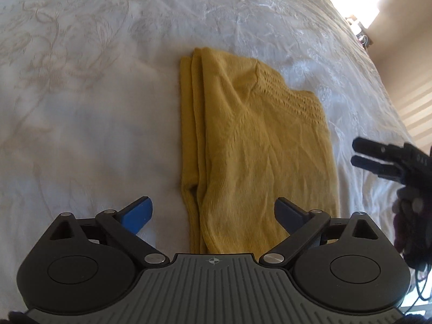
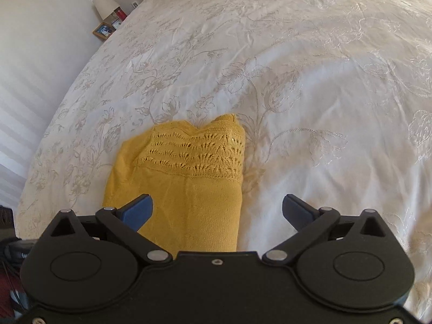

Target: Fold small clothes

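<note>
Knit top [image 1: 251, 145] lies folded mid-bed [image 1: 94, 108], soft and floppy; pinch its near corners. Left gripper [image 1: 213, 212] and right gripper [image 2: 217, 210] fingers spread, empty.

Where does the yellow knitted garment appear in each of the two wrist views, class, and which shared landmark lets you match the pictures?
Left wrist view: the yellow knitted garment lies folded in the centre, running from mid-picture down between the open left gripper fingers.
Right wrist view: the garment sits lower left of centre, reaching down behind the open right gripper.
Shared landmark: its openwork lace band, on the white embroidered bedspread.
</note>
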